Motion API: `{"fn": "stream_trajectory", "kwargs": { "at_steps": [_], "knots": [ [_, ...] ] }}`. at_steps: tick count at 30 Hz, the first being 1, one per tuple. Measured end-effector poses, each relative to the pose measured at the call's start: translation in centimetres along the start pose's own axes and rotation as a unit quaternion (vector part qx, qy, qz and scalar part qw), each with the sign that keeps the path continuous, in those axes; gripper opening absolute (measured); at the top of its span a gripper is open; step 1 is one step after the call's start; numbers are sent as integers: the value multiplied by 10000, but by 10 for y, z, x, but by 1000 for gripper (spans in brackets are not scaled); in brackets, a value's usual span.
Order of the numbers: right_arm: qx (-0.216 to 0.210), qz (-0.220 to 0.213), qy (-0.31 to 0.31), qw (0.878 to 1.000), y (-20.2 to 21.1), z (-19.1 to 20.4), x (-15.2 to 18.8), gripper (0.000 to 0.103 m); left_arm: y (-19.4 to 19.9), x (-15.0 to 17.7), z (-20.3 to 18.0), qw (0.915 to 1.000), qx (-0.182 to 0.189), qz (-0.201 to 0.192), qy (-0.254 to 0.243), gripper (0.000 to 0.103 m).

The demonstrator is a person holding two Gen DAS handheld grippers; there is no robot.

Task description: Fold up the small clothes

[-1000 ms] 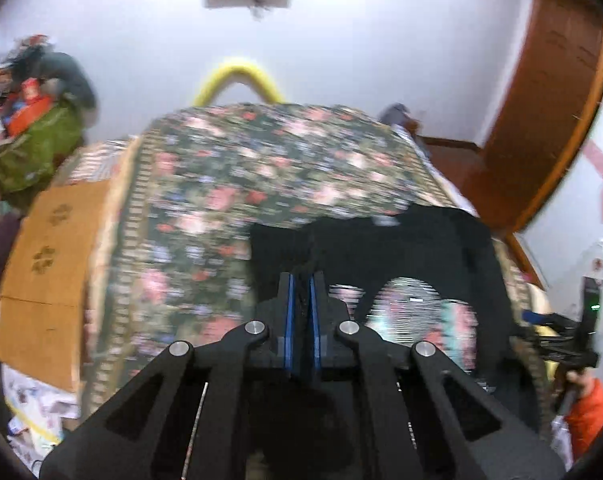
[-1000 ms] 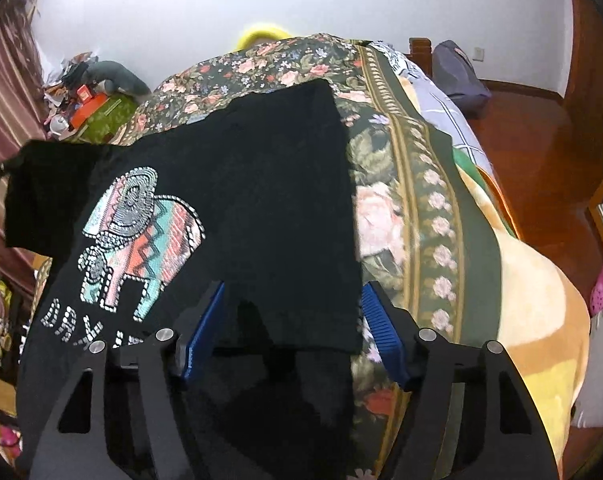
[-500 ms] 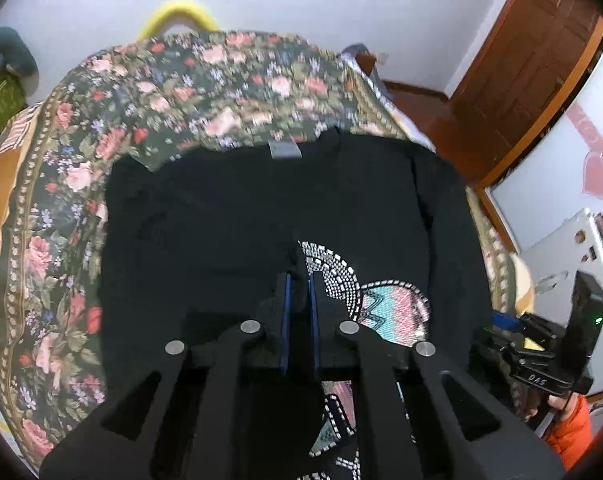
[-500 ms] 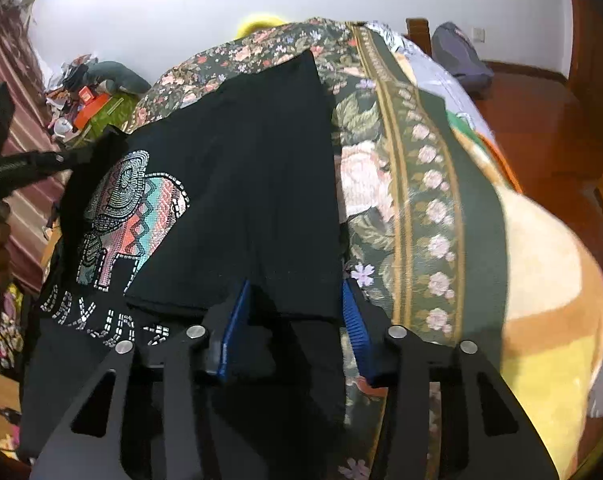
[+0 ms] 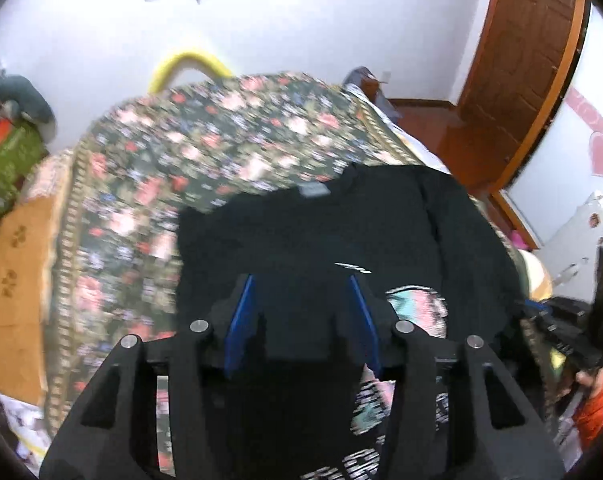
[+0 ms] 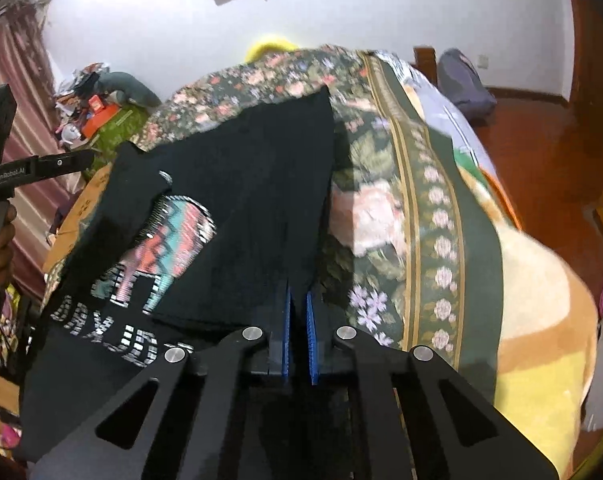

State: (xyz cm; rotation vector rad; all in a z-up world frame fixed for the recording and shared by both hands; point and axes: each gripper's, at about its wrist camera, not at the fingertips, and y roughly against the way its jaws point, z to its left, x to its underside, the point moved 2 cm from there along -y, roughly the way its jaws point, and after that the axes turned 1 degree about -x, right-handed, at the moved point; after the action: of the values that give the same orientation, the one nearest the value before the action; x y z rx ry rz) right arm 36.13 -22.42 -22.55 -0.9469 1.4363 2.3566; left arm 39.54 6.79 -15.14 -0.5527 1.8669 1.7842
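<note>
Right hand-held gripper (image 6: pixel 298 308) on black shirt (image 6: pixel 257 184) edge

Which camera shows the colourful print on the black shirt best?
The right wrist view: the print on the black shirt shows its zigzag pattern and lettering, though a folded flap covers part. In the left wrist view the print is blurred and partly hidden behind the left hand-held gripper.

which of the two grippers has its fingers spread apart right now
The left gripper: its blue fingers have just opened over the black shirt. The right gripper has just closed, pinching the shirt's edge.
</note>
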Motion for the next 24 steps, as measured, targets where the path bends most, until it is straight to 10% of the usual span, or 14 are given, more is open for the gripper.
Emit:
{"fn": "stream_trajectory", "kwargs": {
  "at_steps": [11, 24],
  "knots": [
    [-254, -640, 77, 9976, 29, 32, -42, 5, -10, 67, 56, 9968, -672, 424, 86, 63],
    [-573, -509, 837, 9935, -18, 108, -95, 5, -52, 105, 76, 9946, -520, 694, 575, 69]
  ]
}}
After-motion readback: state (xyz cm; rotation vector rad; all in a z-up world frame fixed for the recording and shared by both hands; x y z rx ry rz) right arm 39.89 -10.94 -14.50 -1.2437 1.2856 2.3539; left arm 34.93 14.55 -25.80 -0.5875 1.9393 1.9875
